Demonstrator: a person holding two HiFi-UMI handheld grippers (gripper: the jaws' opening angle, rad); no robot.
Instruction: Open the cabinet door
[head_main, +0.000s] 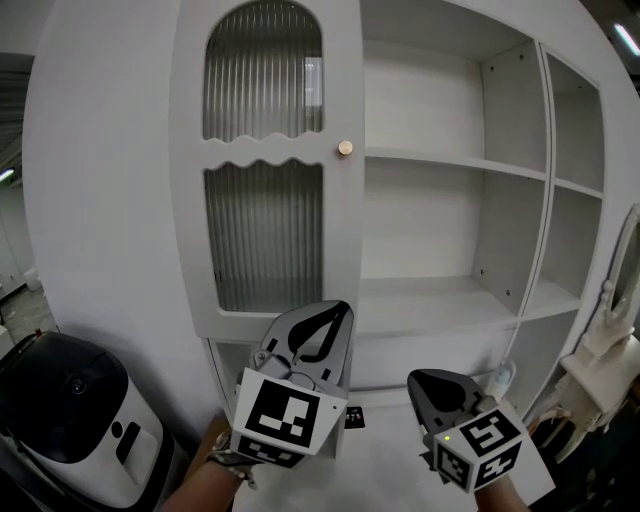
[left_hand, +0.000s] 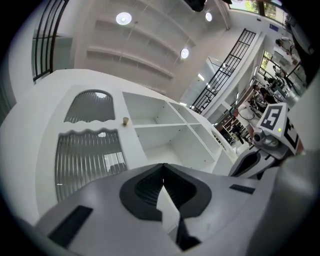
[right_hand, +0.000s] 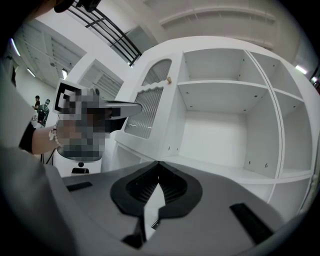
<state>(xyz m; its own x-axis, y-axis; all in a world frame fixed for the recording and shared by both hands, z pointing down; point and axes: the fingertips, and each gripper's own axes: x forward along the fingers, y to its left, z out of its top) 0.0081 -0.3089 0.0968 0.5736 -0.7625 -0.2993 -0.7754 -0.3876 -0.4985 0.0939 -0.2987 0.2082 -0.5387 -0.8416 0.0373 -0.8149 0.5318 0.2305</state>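
At the far left stands a rounded black-and-white appliance (head_main: 70, 420) on the floor, beside the tall white wooden cabinet (head_main: 100, 200). The task's thing, the white cabinet door with two ribbed glass panels (head_main: 262, 180), is in the left part of the cabinet front and looks closed, flush with the frame. Below it the left gripper (head_main: 335, 310) hangs in the air with its jaws pressed together and nothing between them. It is well apart from the small round brass knob (head_main: 345, 148), which sits on the door's right edge between the two panels. To the right are the open white shelves (head_main: 450, 165), all bare. Lowest and most to the right, the right gripper (head_main: 418, 380) also has its jaws together on nothing. In my judgement the main risk is the knob. It is small and smooth, so jaws that close off-centre could slip from it, and the jaws must first be opened. The door probably swings out toward the person, so it could hit the other gripper if that one stays in front.
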